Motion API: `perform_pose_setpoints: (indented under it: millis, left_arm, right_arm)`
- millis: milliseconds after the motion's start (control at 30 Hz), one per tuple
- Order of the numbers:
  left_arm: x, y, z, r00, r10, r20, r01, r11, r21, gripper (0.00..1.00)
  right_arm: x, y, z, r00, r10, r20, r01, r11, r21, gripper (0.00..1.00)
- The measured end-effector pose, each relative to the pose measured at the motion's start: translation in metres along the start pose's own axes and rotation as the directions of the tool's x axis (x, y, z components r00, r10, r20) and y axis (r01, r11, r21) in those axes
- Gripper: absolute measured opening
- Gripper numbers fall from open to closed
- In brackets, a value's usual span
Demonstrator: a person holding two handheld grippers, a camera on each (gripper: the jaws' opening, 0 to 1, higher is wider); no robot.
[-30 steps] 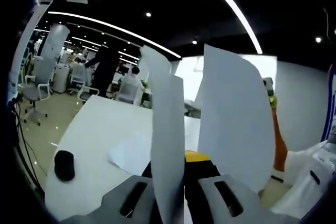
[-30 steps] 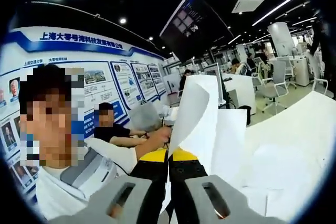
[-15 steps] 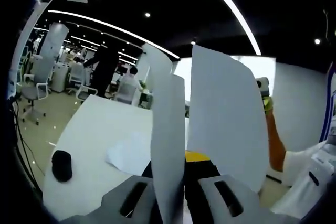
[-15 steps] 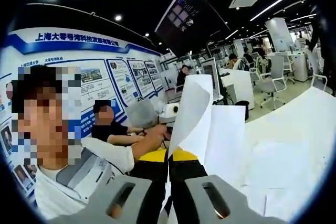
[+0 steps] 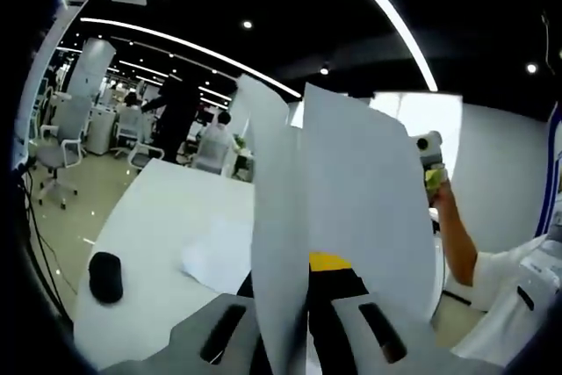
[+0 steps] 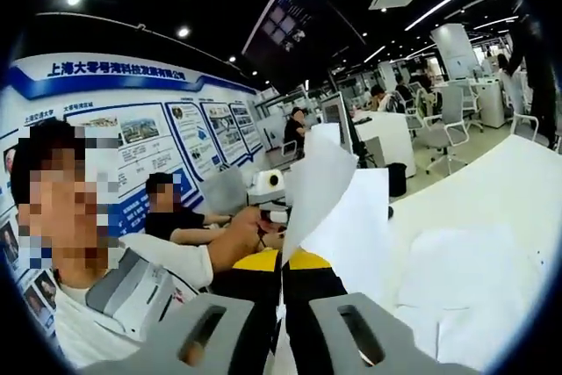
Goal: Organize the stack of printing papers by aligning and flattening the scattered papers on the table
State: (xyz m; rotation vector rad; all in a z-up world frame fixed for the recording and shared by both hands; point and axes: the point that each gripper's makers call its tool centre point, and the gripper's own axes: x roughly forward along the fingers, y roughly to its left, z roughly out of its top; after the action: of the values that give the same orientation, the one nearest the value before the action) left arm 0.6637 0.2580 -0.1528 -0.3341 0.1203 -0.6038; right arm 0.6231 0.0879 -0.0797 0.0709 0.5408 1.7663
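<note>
Behind the held sheets (image 5: 351,191), a black object (image 5: 106,277) sits on the table (image 5: 167,217).

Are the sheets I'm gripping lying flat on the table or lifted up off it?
Lifted. In the left gripper view, the sheets stand upright above the white table, pinched in the left gripper; one paper lies flat.

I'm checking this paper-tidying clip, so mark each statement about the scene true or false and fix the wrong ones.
1. The left gripper is shut on a sheet of paper. True.
2. The right gripper hangs open with nothing in it. False: it is shut on a paper sheet.
3. A small black object sits on the white table. True.
4. The table holds no paper. False: a loose sheet lies on it.
</note>
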Motion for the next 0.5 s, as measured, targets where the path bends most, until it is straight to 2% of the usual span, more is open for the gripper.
perform_pose_setpoints:
  millis: [233, 500]
  left_arm:
    - [0.001, 0.000, 0.000, 1.000, 0.000, -0.003, 0.000, 1.000, 0.001, 0.06]
    - [0.002, -0.003, -0.001, 1.000, -0.002, -0.004, 0.002, 1.000, 0.002, 0.06]
  right_arm:
    - [-0.003, -0.016, -0.006, 0.999, -0.050, -0.012, 0.050, 0.999, 0.007, 0.00]
    - [-0.010, -0.046, -0.008, 0.986, -0.167, -0.027, 0.167, 0.986, -0.021, 0.00]
